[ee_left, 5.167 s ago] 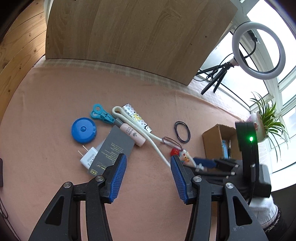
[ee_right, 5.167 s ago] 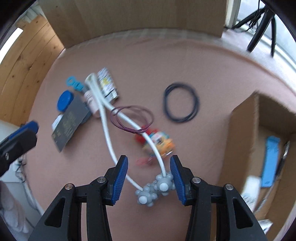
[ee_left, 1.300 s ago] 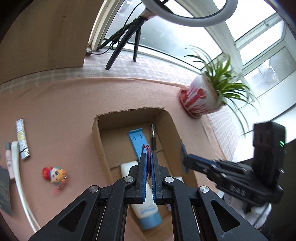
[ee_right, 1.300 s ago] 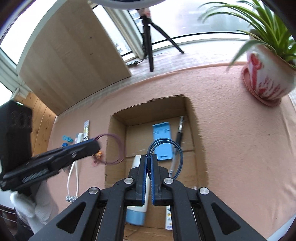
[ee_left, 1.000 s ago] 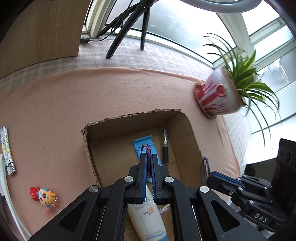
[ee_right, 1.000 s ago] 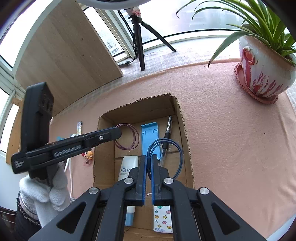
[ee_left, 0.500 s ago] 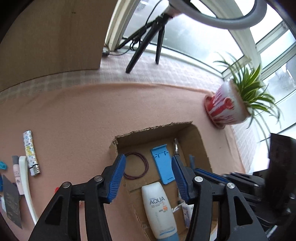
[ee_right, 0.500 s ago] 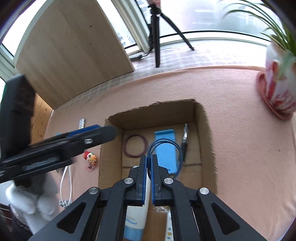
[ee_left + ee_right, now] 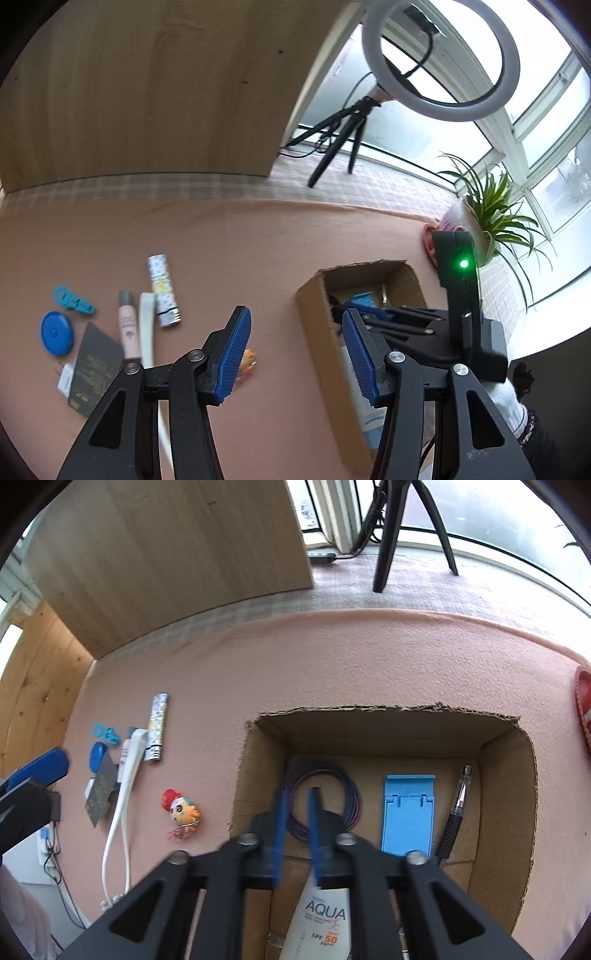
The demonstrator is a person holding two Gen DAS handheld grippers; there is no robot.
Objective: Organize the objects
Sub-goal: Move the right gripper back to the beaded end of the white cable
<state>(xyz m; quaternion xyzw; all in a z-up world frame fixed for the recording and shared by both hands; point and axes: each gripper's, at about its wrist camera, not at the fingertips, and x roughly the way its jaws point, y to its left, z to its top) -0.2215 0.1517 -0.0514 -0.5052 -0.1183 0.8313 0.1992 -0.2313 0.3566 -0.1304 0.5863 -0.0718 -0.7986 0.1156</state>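
Task progress, judged from what lies where. In the box [image 9: 498, 749]: two rings [image 9: 334, 794] (dark, overlapping, at 12 o'clock from the right gripper [image 9: 295, 829]), blue stand [image 9: 408, 816], pen [image 9: 456, 808], tube [image 9: 325, 919].

Still out on the pink mat [image 9: 332, 657], all to the box's 9 o'clock: toy [image 9: 181, 810] nearest the box wall, white cord [image 9: 123, 794], lighter [image 9: 157, 725], pink tube [image 9: 127, 323], dark card [image 9: 94, 363], blue disc [image 9: 57, 332], teal clip [image 9: 72, 297], white plug [image 9: 64, 378]. Roughly a third stowed; the bulk remains.

Jaws: right gripper's jaws stand slightly apart, blurred, nothing pinched; the rings lie loose on the box floor under them. Left gripper [image 9: 295, 354] spread wide, empty, hanging between the toy and the box.

Room: the box's near-left wall stands right at the right gripper's 9 o'clock; lift clear before swinging left. The box floor is free at its far strip only. Mat between box and clutter is open; the toy has free approach from every side. The cord overlaps the card and pink tube, so expect neighbours to drag.
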